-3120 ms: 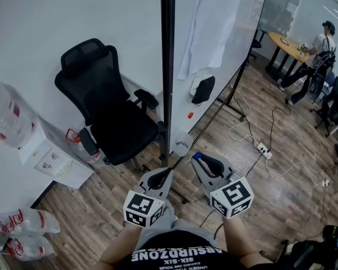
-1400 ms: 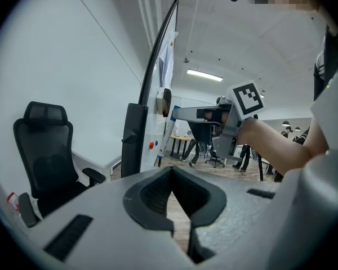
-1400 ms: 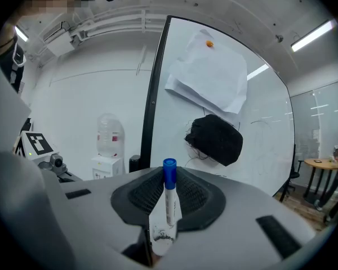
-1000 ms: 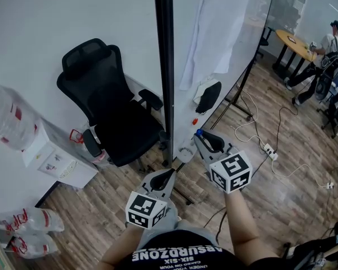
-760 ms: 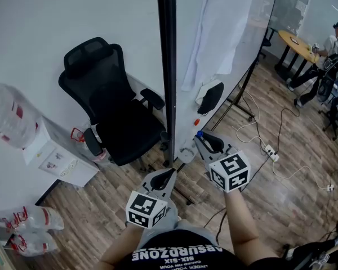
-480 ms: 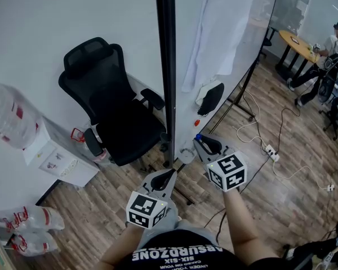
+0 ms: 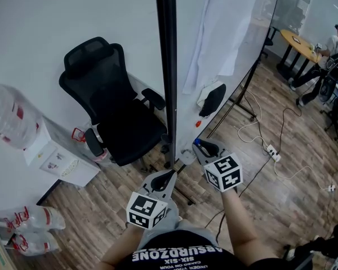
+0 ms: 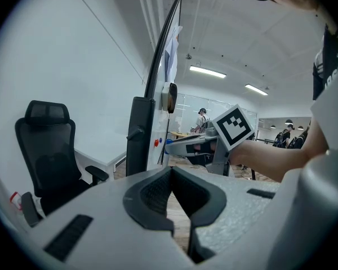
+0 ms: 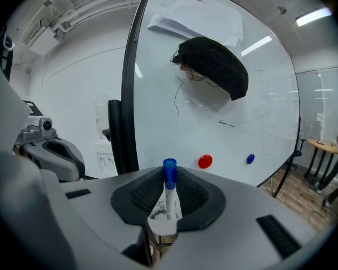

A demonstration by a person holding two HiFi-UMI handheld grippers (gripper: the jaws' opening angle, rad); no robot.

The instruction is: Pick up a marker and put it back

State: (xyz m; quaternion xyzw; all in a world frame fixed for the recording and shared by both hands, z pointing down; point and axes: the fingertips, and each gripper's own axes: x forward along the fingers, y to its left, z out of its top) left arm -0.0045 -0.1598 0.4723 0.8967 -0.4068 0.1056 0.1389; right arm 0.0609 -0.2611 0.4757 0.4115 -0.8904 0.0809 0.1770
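- Currently, the marker is gripped upright, blue cap outward, by the right tool, held close before the whiteboard.
- Left tool is clenched with nothing in it, held lower.

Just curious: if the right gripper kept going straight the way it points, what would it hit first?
Probably the whiteboard, left of the red magnet. The marker held in the right gripper would touch before the jaws do, though the distance is hard to judge.
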